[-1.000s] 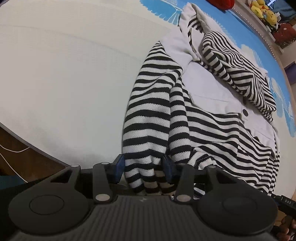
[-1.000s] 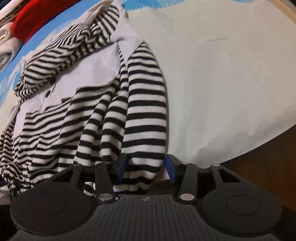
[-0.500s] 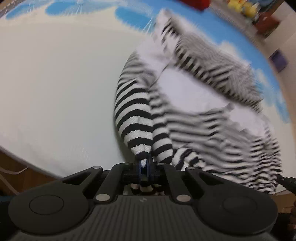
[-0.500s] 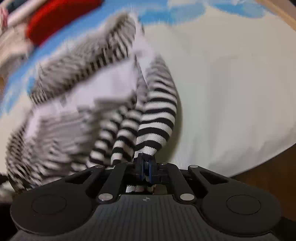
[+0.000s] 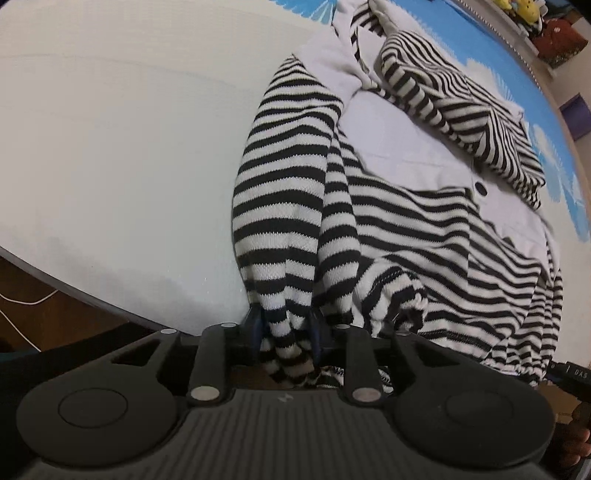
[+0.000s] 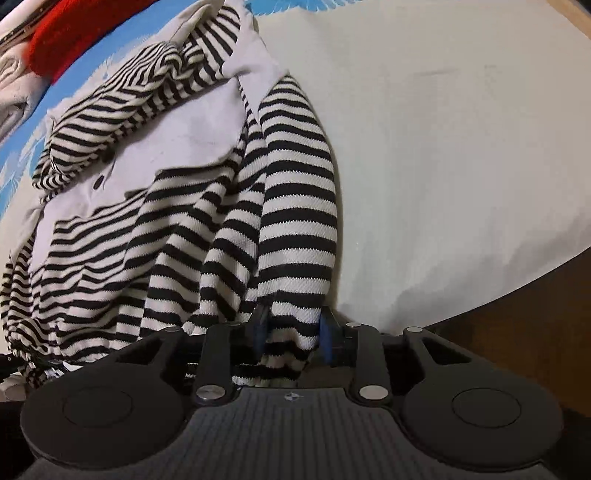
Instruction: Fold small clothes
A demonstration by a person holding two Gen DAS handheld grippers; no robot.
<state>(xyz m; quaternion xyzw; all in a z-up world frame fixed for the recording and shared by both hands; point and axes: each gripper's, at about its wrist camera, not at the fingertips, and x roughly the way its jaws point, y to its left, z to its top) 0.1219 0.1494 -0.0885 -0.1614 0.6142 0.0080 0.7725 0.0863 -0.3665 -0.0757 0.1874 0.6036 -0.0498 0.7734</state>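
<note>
A small black-and-white striped garment with a pale grey front panel lies spread on a white sheet. Its two striped sleeves run toward me. In the left wrist view, my left gripper is open with one sleeve's cuff lying between the blue-padded fingers. In the right wrist view, my right gripper is open with the other sleeve's cuff between its fingers. The garment's body lies to the left there. The cuff ends hang below, partly hidden by the gripper bodies.
The bed's near edge drops to a brown floor with a white cable. A red cloth and pale folded cloth lie at far left. Stuffed toys sit on a shelf beyond the blue-patterned sheet.
Half a second ago both grippers were shut on the cuffs and lifting them. Now both have opened and the sleeves lie back down on the sheet.
</note>
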